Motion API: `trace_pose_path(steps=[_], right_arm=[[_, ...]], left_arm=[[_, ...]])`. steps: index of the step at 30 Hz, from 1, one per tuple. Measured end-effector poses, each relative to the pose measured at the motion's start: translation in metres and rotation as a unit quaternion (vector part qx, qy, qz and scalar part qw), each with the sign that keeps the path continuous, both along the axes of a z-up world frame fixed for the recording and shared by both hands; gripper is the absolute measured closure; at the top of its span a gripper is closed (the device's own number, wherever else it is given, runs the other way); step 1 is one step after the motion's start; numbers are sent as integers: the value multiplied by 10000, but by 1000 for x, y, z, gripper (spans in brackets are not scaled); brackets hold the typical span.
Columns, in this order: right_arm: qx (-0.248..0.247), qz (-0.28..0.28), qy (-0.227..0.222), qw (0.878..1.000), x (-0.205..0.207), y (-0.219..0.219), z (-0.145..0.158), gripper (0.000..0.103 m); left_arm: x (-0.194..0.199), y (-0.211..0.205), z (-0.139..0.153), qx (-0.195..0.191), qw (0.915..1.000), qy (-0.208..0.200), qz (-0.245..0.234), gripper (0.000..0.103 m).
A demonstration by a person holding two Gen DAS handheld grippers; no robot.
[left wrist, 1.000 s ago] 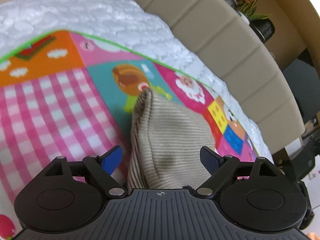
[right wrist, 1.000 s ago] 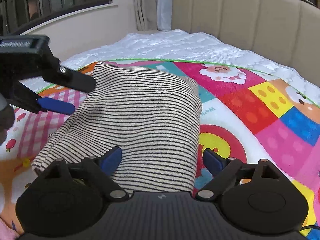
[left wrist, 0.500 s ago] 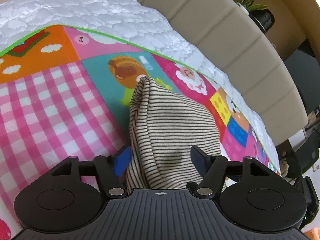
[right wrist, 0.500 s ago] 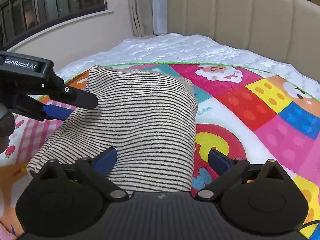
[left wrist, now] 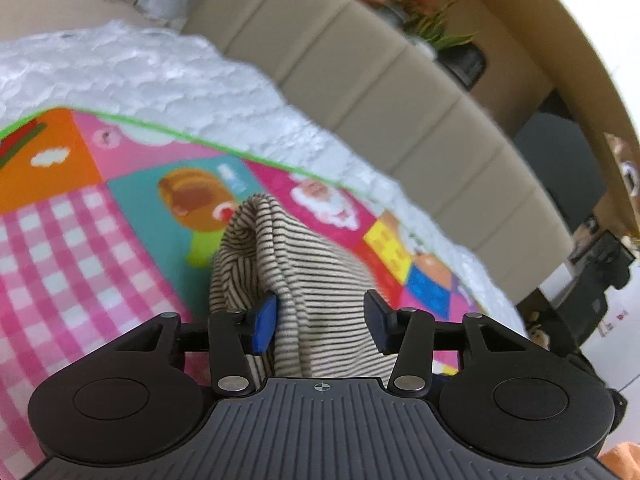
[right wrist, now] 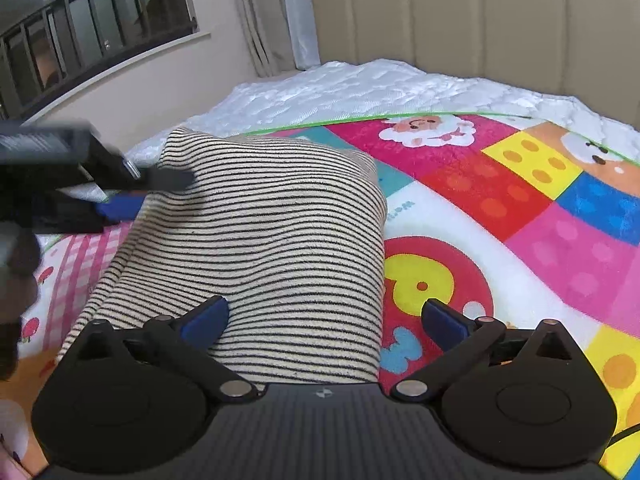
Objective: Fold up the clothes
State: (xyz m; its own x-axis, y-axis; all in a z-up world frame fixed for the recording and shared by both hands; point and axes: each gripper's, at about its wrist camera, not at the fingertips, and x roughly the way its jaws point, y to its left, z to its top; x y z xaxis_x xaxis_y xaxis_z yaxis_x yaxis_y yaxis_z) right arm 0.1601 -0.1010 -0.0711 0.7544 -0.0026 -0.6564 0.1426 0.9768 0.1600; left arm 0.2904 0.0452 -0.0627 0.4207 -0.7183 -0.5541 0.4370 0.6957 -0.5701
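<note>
Lying on a colourful play mat [right wrist: 500, 208] over white bedding [right wrist: 340, 88], striped garment [right wrist: 272, 248], left gripper [left wrist: 320, 320] clamping its fold, right gripper [right wrist: 324, 320] spread wide, beige headboard [right wrist: 480, 20].

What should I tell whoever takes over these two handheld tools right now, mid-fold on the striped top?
Left tool: shut on a bunched fold at the far left corner of the striped garment.
Right tool: open, straddling the garment's near right edge, gripping nothing.
Garment: a folded bundle on the play mat.
Done: looks folded at least once.
Left: grip with the right tool, then probably finish the fold and flatten it.
</note>
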Motion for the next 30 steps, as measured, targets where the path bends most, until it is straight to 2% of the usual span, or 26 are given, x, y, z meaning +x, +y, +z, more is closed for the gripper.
trace_pose_path(steps=[2, 8, 11, 13, 15, 17, 20, 24, 26, 28, 30], right_arm=[[-107, 26, -4, 9999, 0, 4, 0, 0], [-149, -12, -33, 9999, -2, 5, 1, 0], [-168, 14, -31, 9999, -4, 4, 3, 0], [-137, 74, -5, 9999, -5, 4, 6, 0], [-44, 188, 61, 9998, -6, 3, 9, 0], [-89, 329, 141, 9993, -5, 6, 13, 0], [-481, 502, -61, 9976, -11, 19, 28, 0], [-637, 1085, -544, 9906, -27, 50, 50, 3], [-669, 1551, -542, 9841, -31, 73, 52, 8], [-1086, 1951, -514, 9734, -33, 98, 43, 10], [-1267, 2003, -451, 9705, -33, 102, 38, 12]], left_arm=[[4, -4, -12, 302, 9994, 134, 50, 58], [5, 4, -5, 196, 9994, 179, 208, 58], [5, 15, 1, 202, 9982, 311, 464, 51], [2, 31, 8, 247, 9956, 399, 810, 48], [0, 47, 19, 305, 9921, 370, 1161, 41], [0, 59, 26, 259, 9909, 291, 1291, 36], [2, 64, 28, 116, 9916, 352, 1239, 38], [2, 50, 24, 292, 9942, 347, 973, 44], [1, 46, 23, 359, 9947, 334, 908, 44], [-2, 45, 21, 402, 9948, 316, 875, 44], [-3, 46, 20, 414, 9948, 316, 872, 44]])
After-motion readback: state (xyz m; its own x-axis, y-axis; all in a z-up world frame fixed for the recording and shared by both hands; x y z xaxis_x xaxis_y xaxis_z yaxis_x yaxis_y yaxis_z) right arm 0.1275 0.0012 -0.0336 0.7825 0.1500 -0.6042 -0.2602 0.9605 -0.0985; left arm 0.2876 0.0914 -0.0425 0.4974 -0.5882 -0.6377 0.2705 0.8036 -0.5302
